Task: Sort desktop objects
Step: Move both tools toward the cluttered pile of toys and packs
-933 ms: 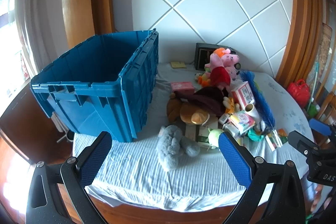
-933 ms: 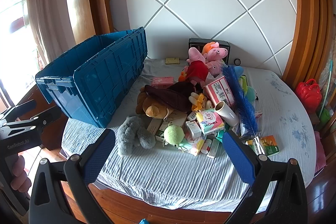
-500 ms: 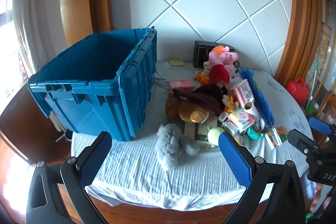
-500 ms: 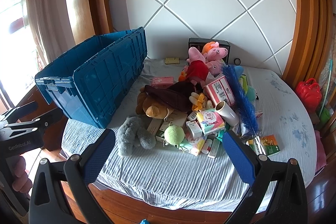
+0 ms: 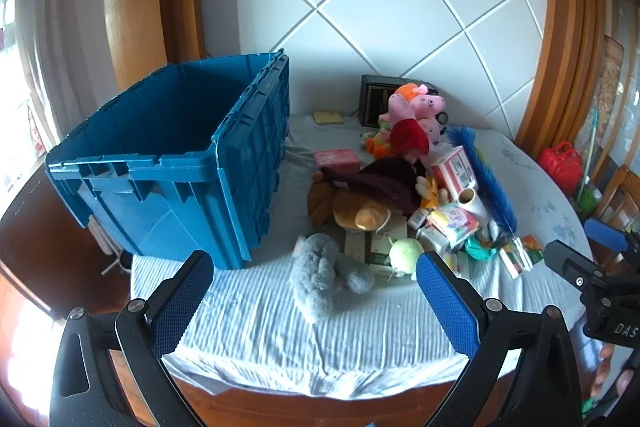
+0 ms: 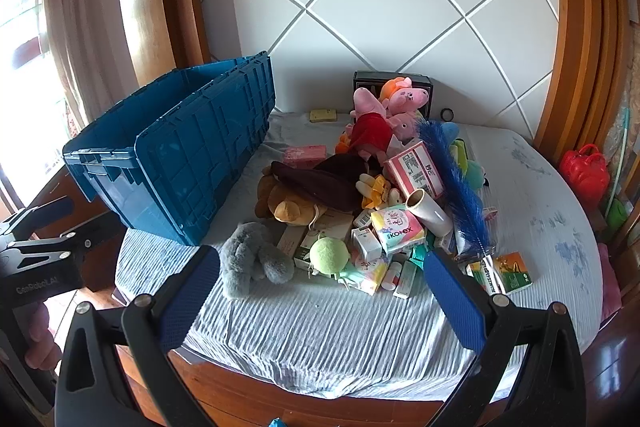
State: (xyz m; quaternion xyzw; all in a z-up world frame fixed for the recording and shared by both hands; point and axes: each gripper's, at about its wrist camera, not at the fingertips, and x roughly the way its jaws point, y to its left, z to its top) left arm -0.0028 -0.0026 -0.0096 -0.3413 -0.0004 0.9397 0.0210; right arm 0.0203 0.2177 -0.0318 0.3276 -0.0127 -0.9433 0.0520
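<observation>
Evidently the sorting has barely begun: the large blue plastic crate stands on the left of the cloth-covered desk, its visible interior looking empty, though its floor is hidden. The heap beside it, including a grey plush toy, a green ball and pink pig dolls, lies unsorted. Both the left gripper and right gripper hover spread wide and empty at the desk's near edge, so every item remains to be moved.

blue crate floor hidden, boxes half-buried under plush toys
</observation>
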